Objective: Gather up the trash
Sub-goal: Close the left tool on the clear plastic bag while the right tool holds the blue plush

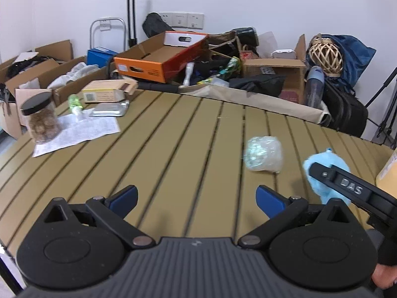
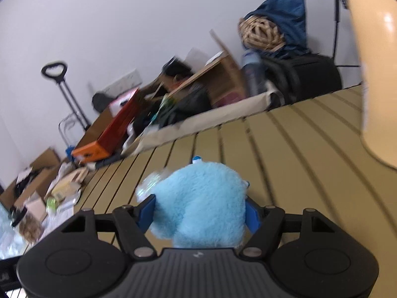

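Observation:
A fluffy light-blue plush toy [image 2: 198,198] sits between the blue pads of my right gripper [image 2: 199,211], which is shut on it just above the slatted tan table [image 2: 285,149]. The left wrist view shows the same plush toy [image 1: 322,166] at the right with a black finger [image 1: 347,185] of the right gripper across it. A crumpled wad of clear plastic wrap [image 1: 263,154] lies on the table just left of the toy. My left gripper [image 1: 197,198] hangs open over the bare slats [image 1: 173,149], nearer than the wad, with nothing between its fingers.
At the table's far left stand a black-lidded jar [image 1: 41,119], a printed paper sheet [image 1: 82,129], a small green bottle [image 1: 74,103], a foil tray [image 1: 109,109] and a flat cardboard box [image 1: 106,92]. A cream container [image 2: 372,74] rises at the right. Boxes and bags [image 1: 158,59] crowd behind the table.

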Tool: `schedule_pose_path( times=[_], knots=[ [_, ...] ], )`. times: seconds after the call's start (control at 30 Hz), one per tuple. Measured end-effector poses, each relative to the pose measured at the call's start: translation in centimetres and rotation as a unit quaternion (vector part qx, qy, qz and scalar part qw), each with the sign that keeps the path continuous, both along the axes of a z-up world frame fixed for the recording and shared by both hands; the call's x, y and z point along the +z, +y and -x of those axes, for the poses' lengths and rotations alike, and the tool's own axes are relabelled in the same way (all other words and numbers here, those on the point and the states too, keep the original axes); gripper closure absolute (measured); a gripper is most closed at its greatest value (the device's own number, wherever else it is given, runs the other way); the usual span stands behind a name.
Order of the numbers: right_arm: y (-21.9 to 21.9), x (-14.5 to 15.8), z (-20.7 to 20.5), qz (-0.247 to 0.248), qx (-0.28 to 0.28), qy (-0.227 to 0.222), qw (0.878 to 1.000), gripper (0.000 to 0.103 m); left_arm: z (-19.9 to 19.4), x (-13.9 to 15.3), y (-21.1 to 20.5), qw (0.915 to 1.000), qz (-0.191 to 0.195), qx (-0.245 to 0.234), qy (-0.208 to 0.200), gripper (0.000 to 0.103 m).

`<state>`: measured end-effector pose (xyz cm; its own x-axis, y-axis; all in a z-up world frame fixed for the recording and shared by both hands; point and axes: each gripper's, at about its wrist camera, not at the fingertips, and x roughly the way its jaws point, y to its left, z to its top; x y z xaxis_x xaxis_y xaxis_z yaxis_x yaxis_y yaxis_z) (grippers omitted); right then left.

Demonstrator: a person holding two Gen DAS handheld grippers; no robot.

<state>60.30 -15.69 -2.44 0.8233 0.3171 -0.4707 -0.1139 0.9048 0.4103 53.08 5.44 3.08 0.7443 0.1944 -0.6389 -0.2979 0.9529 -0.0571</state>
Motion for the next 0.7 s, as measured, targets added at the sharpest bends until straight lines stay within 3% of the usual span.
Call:
schedule_pose_path(
  times=[0.17,0.57,0.7],
  knots=[
    [-4.3,0.2,-0.4,-0.012,-0.038,-0.008,0.999,0.033,-3.0,0.1,-2.2,0.9999,0.009,-0.007,0.0,0.0],
    [-10.1,0.1,-1.2,0.003,-0.081,-0.02,0.997,0.033,-10.8,-2.1,-7.0,0.9992,-0.028,-0.026,0.012,0.0],
    [-10.5,0.2,-1.2,0.021,-0.089,-0.027,0.995,0.033,-12.8,-3.5,-8.3,0.9984,-0.051,-0.012,0.021,0.0]
  ],
)
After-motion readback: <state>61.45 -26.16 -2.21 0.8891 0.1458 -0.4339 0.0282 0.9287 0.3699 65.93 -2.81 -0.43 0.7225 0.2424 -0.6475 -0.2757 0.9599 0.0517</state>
